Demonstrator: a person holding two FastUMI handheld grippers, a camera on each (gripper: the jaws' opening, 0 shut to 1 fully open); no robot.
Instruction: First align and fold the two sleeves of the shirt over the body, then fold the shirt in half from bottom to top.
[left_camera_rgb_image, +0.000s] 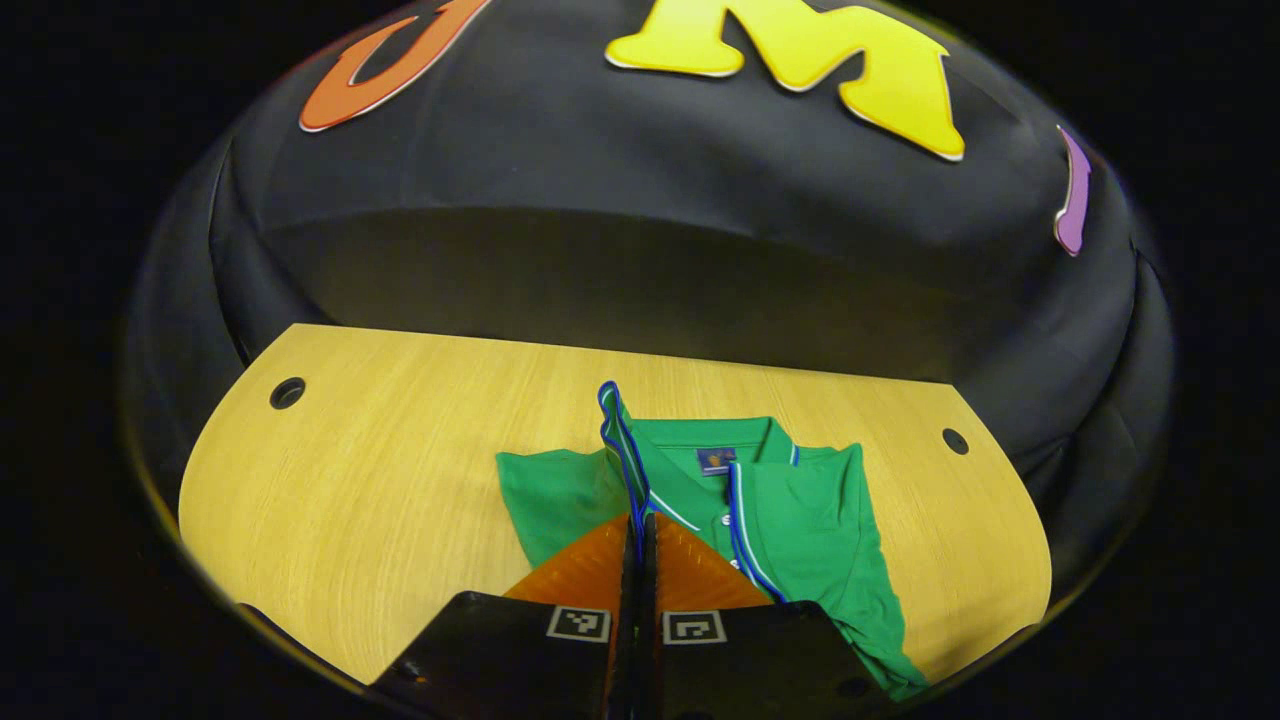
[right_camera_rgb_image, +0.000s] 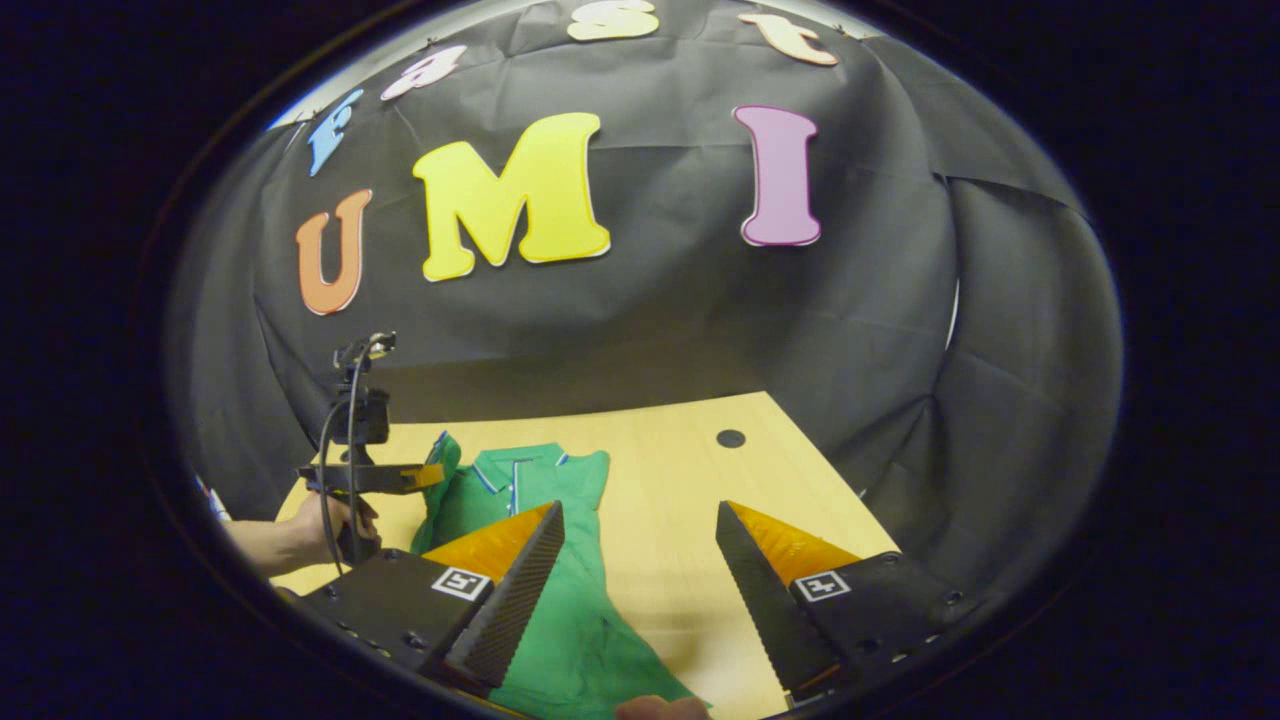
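Left tool (left_camera_rgb_image: 640, 520) is pressed together on the shirt's (left_camera_rgb_image: 800, 500) blue-trimmed sleeve edge (left_camera_rgb_image: 615, 425), which rises just ahead of its tips while the body lies flat beyond and to the tool's right. We judge the thin pinch could slip, or a hard pull could drag the whole shirt askew. In the right gripper view, the left tool (right_camera_rgb_image: 425, 478) and the hand (right_camera_rgb_image: 340, 525) holding it appear far left. Right tool (right_camera_rgb_image: 640, 530) hangs spread, gripping nothing, the shirt under its left finger. We see a wooden worktop (left_camera_rgb_image: 350, 480) with cable holes, black cloth wall (right_camera_rgb_image: 850, 330) behind.
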